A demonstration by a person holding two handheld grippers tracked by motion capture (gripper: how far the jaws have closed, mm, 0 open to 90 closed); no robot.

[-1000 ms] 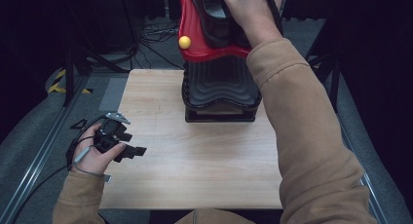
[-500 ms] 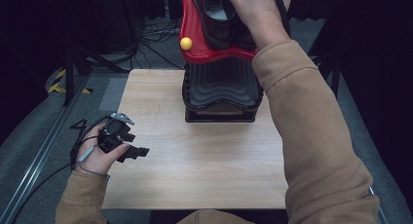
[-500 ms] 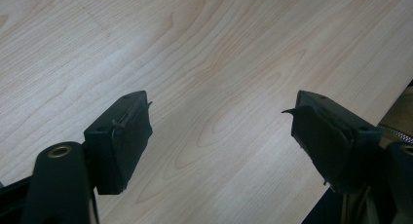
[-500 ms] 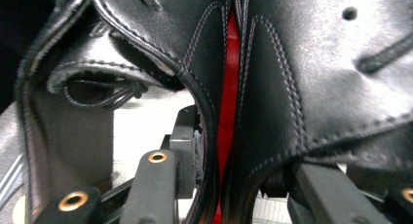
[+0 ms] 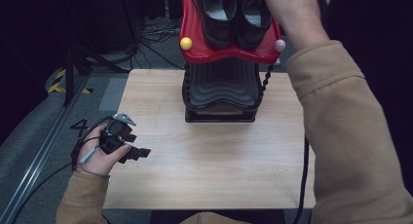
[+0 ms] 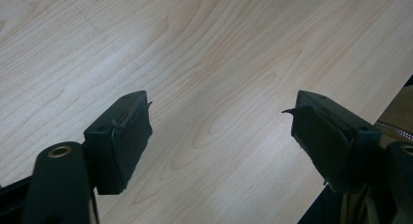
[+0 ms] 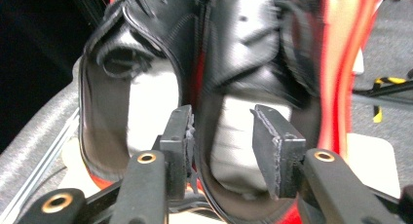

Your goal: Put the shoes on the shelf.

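A pair of black shoes, one [image 5: 219, 14] beside the other [image 5: 251, 12], stands on the red top shelf [image 5: 229, 52] of a black stacked rack [image 5: 221, 87] at the table's far edge. In the right gripper view my right gripper [image 7: 221, 121] hovers just above the right shoe [image 7: 243, 63]. Its jaws have just been opening, and nothing is pressed between the pads. The other shoe [image 7: 131, 87] lies to its left. The right hand [image 5: 292, 9] reaches in at the top of the high view. My left gripper [image 5: 139, 153] rests open near the table's left edge, with bare wood [image 6: 204, 48] between its jaws [image 6: 219, 109].
A yellow ball [image 5: 185, 43] and a pink ball [image 5: 279, 45] cap the red shelf's front corners. The wooden table [image 5: 204, 156] is bare in front of the rack. A black cable [image 5: 304, 175] hangs along the right sleeve. A grey floor with cables lies to the left.
The right hand has lifted off the shoes and shifted right, uncovering both of them. The left hand and its gripper have stayed where they were.
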